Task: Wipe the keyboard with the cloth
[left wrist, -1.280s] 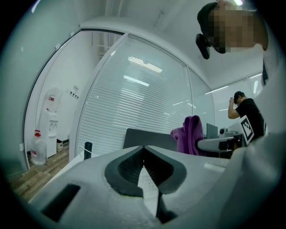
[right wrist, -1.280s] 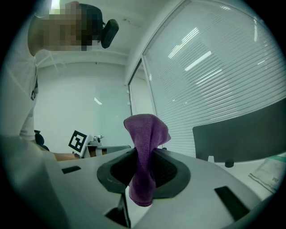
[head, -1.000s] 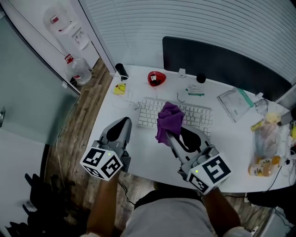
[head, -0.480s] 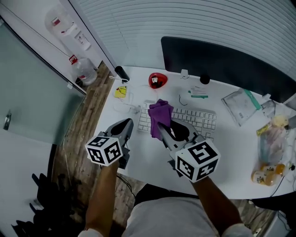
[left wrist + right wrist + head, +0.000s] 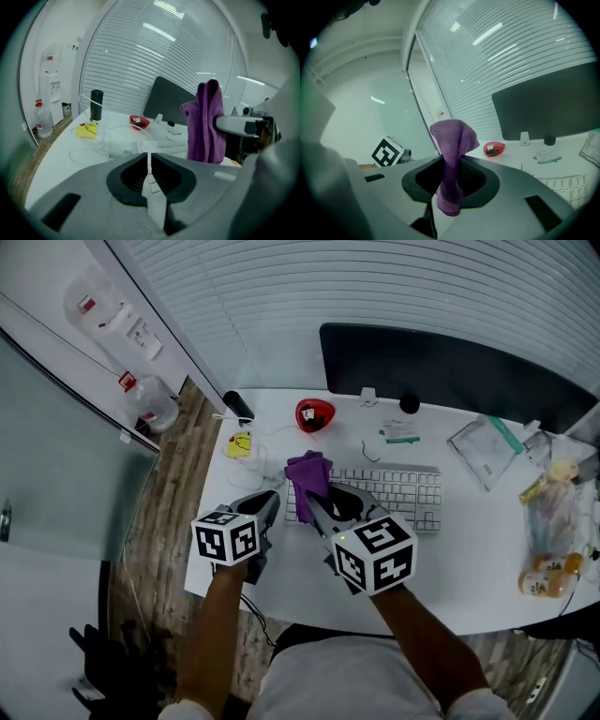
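Note:
A white keyboard (image 5: 394, 491) lies across the middle of the white desk (image 5: 469, 587). My right gripper (image 5: 314, 498) is shut on a purple cloth (image 5: 307, 472), which hangs bunched over the keyboard's left end. In the right gripper view the cloth (image 5: 452, 154) stands up between the jaws of the right gripper (image 5: 451, 164) and droops below them, with the keyboard (image 5: 565, 185) at the lower right. My left gripper (image 5: 272, 498) is just left of the cloth, shut and empty. In the left gripper view the left gripper (image 5: 149, 157) points at the keyboard (image 5: 159, 147), with the cloth (image 5: 205, 122) to its right.
A dark monitor (image 5: 441, 362) stands behind the keyboard. A red object (image 5: 315, 413), a black cylinder (image 5: 238, 406) and a yellow note (image 5: 240, 443) lie at the back left. A plastic bag (image 5: 487, 448) and food packets (image 5: 553, 540) crowd the right end. The desk's left edge is close.
Both grippers have moved forward and down toward the desk. The cloth in the right gripper has shifted from over the keyboard's middle to its left end.

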`<state>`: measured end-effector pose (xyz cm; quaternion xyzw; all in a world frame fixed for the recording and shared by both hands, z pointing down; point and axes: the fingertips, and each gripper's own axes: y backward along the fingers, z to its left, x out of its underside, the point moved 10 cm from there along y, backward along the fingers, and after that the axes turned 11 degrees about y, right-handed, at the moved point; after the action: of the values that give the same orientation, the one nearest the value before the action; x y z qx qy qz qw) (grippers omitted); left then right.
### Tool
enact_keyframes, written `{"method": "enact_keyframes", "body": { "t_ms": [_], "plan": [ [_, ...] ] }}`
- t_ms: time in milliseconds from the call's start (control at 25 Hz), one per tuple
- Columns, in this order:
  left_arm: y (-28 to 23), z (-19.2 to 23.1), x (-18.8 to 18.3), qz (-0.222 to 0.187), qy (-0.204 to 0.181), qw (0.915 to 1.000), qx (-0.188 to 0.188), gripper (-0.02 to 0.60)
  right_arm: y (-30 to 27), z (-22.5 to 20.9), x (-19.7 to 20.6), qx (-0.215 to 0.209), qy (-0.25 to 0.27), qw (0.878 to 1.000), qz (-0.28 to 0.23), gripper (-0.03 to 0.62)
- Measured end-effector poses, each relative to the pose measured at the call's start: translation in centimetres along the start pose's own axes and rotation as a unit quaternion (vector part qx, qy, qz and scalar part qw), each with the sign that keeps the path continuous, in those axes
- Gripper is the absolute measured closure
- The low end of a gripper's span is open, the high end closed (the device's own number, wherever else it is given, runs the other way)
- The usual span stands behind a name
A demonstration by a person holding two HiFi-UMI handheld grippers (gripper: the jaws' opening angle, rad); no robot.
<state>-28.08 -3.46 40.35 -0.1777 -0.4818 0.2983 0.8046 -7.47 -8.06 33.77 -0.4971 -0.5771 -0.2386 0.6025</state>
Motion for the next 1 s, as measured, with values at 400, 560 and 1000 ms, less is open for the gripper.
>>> {"method": "enact_keyframes", "body": {
  "t_ms": [400,560,1000],
  "plan": [
    [-3.2,2.9,-1.1,0.074,-0.006,0.9968,0.028,0.465,-5.2,-0.5,-0.1,0.05,0.001,0.997,0.051,0.51],
    [-4.8,3.4,-1.3,0.118,-0.001,0.9923,0.038,0.433,-6.8,-1.3,0.2,0.058,-0.003,0.995,0.083,0.51],
    [-6.5,5.9,-2.0,0.177,0.081,0.973,0.124,0.414,-9.9,-2.4,0.8,0.038,-0.052,0.986,0.151,0.51]
  ]
}}
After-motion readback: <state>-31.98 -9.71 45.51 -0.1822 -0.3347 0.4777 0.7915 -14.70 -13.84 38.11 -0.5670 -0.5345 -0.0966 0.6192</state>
